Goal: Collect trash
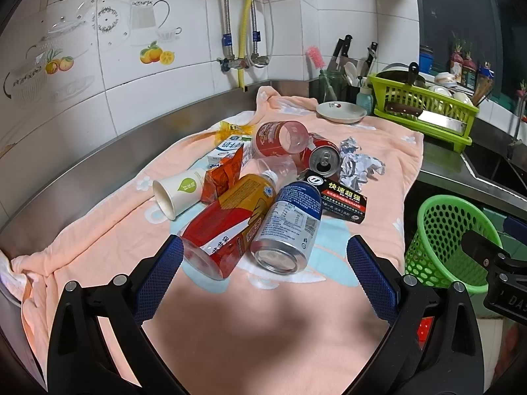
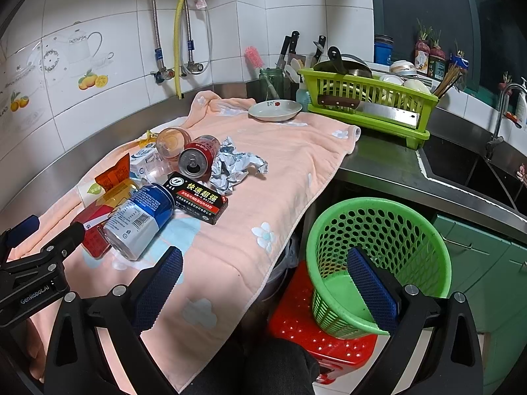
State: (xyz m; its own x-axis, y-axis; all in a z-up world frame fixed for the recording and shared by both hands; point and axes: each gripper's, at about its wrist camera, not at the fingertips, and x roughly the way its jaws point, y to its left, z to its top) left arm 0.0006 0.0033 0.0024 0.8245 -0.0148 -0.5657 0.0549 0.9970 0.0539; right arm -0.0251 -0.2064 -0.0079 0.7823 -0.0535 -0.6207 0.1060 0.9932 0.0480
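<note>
A trash pile lies on a pink towel (image 1: 230, 312): a blue-and-silver can (image 1: 290, 223) (image 2: 140, 220), a red-and-yellow bottle (image 1: 227, 227), a paper cup (image 1: 176, 192), a black box (image 1: 339, 199) (image 2: 197, 197), a red can (image 1: 321, 159) (image 2: 197, 156), crumpled foil (image 1: 357, 163) (image 2: 235, 166) and an orange wrapper (image 1: 220, 179). My left gripper (image 1: 263, 263) is open and empty, just short of the blue can and the bottle. My right gripper (image 2: 263, 273) is open and empty, over the towel's edge beside the green wastebasket (image 2: 378, 256) (image 1: 451, 240).
The wastebasket stands on a red stool (image 2: 306, 332) below the counter. A white plate (image 2: 275, 110), a green dish rack (image 2: 365, 98) with a cleaver, knives and a jar stand at the back. A sink (image 2: 467, 168) lies to the right.
</note>
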